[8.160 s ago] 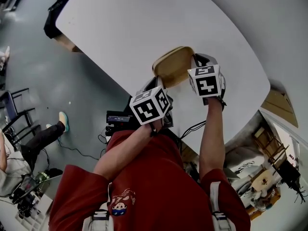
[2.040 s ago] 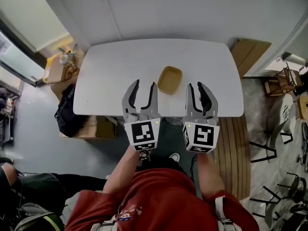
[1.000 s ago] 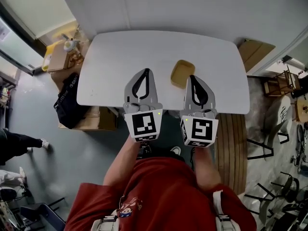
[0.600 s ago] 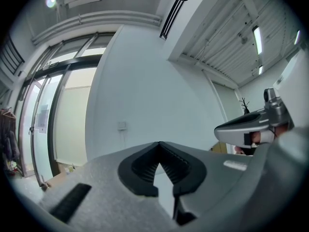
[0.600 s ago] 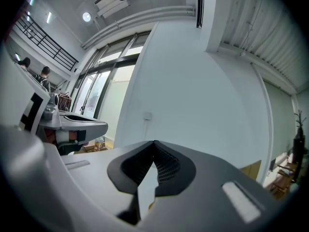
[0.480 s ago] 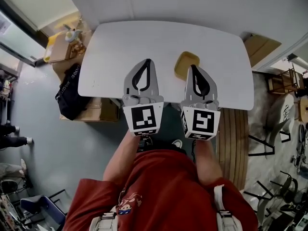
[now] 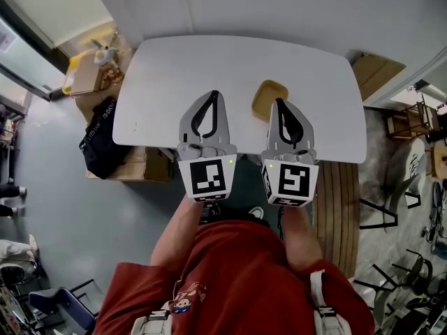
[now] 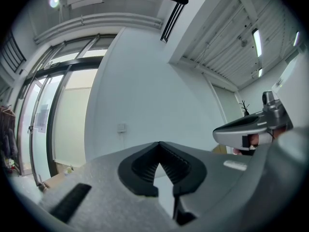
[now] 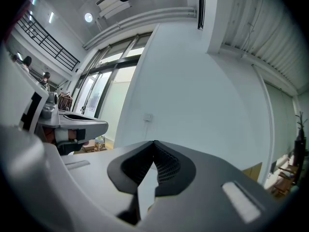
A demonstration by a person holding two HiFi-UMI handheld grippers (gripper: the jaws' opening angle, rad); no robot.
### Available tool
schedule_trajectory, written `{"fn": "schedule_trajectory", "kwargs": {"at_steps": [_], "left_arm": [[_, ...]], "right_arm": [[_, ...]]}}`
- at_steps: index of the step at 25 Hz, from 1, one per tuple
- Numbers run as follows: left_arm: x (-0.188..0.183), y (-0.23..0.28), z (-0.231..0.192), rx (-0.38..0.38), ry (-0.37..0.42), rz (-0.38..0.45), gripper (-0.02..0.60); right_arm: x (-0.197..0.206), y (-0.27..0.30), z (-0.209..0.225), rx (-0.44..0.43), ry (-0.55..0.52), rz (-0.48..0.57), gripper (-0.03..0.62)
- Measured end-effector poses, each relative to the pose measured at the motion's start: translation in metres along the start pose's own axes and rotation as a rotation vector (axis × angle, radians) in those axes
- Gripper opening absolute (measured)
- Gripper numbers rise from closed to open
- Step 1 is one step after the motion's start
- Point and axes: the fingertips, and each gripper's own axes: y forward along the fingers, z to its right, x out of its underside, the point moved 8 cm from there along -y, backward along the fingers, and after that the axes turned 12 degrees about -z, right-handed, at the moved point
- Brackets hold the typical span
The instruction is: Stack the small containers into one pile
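A tan stack of small containers point(image 7: 268, 96) rests on the white table point(image 7: 174, 68), right of its middle. My left gripper point(image 7: 214, 94) is held high above the table's near edge, shut and empty. My right gripper point(image 7: 278, 102) hangs beside it, also shut with nothing in it; its tip overlaps the containers' near right corner in the head view. The left gripper view shows the meeting jaw tips point(image 8: 159, 144) against a white wall, and the right gripper view shows the same point(image 9: 154, 142). Neither gripper view shows the containers.
Cardboard boxes point(image 7: 143, 165) and a black bag point(image 7: 98, 135) lie on the floor left of the table. Another box point(image 7: 377, 68) stands off its far right corner. Chairs point(image 7: 401, 285) and clutter fill the right side. A white wall point(image 7: 279, 5) runs behind the table.
Both grippers stay shut and side by side. The head view has shifted slightly, so the table and containers sit a little differently in frame.
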Motion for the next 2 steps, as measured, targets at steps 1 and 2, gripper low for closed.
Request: {"fn": "schedule_trajectory", "kwargs": {"at_steps": [1, 2], "left_arm": [[-0.0003, -0.0004, -0.0011, 0.000, -0.001, 0.003, 0.002], [-0.0005, -0.0008, -0.0023, 0.001, -0.002, 0.006, 0.002]], "right_arm": [[-0.0009, 0.0001, -0.0010, -0.001, -0.002, 0.000, -0.002], [-0.0017, 0.0004, -0.0021, -0.002, -0.004, 0.001, -0.002]]}}
